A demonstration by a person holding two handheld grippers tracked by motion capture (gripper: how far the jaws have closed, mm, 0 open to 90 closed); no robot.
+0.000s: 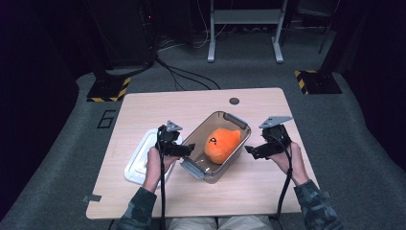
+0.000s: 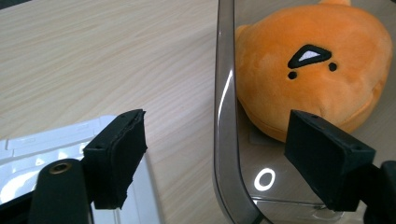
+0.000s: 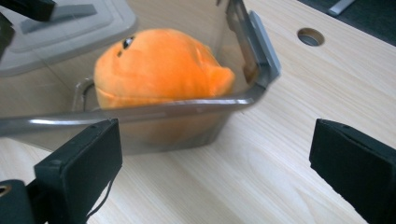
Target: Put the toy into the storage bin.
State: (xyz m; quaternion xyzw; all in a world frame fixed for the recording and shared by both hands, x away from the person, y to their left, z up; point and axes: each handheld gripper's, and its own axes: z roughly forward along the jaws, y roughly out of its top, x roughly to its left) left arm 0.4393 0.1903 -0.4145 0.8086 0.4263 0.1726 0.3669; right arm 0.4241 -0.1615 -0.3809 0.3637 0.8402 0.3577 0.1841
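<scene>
Both tongs (image 1: pixel 191 152) (image 1: pixel 249 149) spread, flanking the box (image 1: pixel 238 121) with orange plush (image 1: pixel 221 143) inside; next, probably: fetch lid (image 1: pixel 139 160) left of box, seat squarely.

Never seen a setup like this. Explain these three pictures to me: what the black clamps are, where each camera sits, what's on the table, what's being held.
A person sits at a wooden table with a hand-held two-jaw gripper in each hand: the left gripper and the right gripper. There is no robot arm.

The high view comes from a fixed camera above, looking down on the table. The other two pictures come from cameras riding on the grippers; the black blocks at the bottom of each are that gripper's own jaws.

On the table stands a clear smoky box with an orange plush toy inside. Beside it, on the person's left, lies a white lid.

Nothing is held. Both grippers are open. The left one's jaws straddle the box's wall without pressing it; the right one sits just outside the opposite side.
</scene>
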